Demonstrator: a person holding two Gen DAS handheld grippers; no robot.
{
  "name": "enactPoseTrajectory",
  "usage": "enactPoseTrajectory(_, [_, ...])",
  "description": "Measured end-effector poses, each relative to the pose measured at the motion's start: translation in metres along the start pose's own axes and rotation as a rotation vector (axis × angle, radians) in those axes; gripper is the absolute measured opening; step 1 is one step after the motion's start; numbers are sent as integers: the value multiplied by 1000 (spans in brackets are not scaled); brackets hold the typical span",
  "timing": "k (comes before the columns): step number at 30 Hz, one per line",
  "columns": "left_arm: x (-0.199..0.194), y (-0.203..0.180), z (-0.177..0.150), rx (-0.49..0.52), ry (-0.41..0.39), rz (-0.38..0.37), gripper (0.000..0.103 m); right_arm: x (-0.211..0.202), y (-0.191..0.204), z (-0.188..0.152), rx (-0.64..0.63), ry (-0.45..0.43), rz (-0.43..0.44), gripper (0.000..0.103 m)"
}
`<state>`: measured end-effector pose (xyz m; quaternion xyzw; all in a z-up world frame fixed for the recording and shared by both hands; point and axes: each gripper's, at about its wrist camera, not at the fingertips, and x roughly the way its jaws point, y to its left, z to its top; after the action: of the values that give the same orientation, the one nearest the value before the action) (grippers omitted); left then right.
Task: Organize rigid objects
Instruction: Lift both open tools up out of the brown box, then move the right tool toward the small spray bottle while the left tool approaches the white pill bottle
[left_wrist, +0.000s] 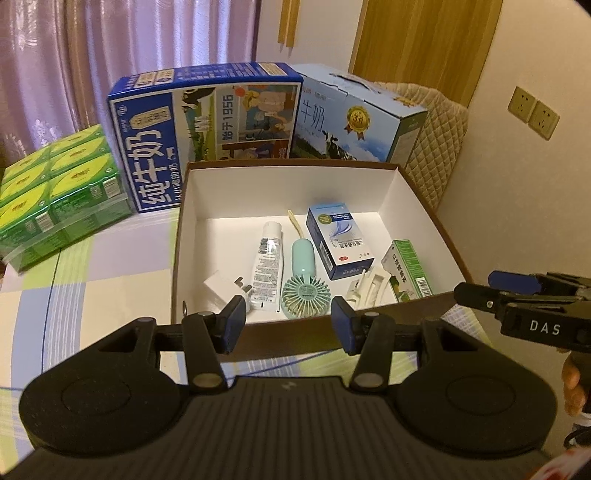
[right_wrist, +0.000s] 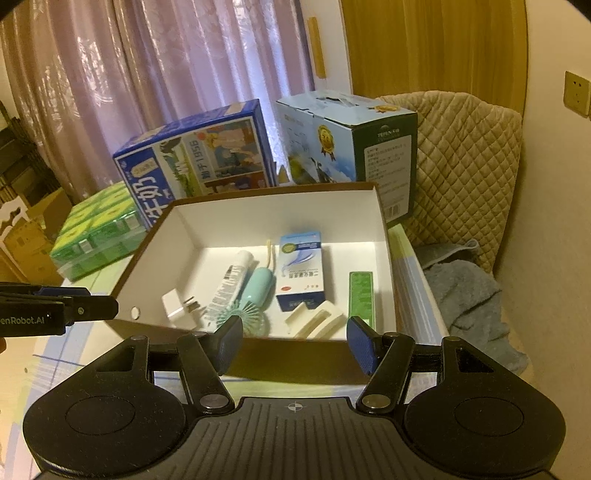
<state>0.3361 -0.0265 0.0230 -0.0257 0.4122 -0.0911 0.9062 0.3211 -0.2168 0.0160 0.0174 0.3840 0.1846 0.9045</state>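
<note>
All the small things (fan (left_wrist: 303, 291), tube (left_wrist: 266, 266), plug (left_wrist: 221, 291), little boxes) lie inside the white box (left_wrist: 421, 221). The left gripper (left_wrist: 288, 325) and right gripper (right_wrist: 295, 343) are both spread and empty, just before the box's near wall. A low bump could shove the box.

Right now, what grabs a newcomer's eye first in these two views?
The open white-lined box in the middle, holding a mint handheld fan, a white tube, a white plug and a blue-and-white carton. Behind it stand two big milk cartons, with green packs at left. Both grippers hover empty at the near rim.
</note>
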Motion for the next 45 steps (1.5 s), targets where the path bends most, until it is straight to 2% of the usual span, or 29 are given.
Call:
enactPoseTrajectory(4, [-18, 0, -14, -15, -18, 0, 50, -13, 5, -10, 1, -4, 18, 60])
enactPoseTrajectory(18, [-59, -1, -62, -83, -18, -18, 51, -42, 20, -46, 2, 17, 75, 60])
enactPoseTrajectory(45, [-77, -3, -130, -124, 91, 2, 51, -49, 38, -104, 7, 137, 132, 60])
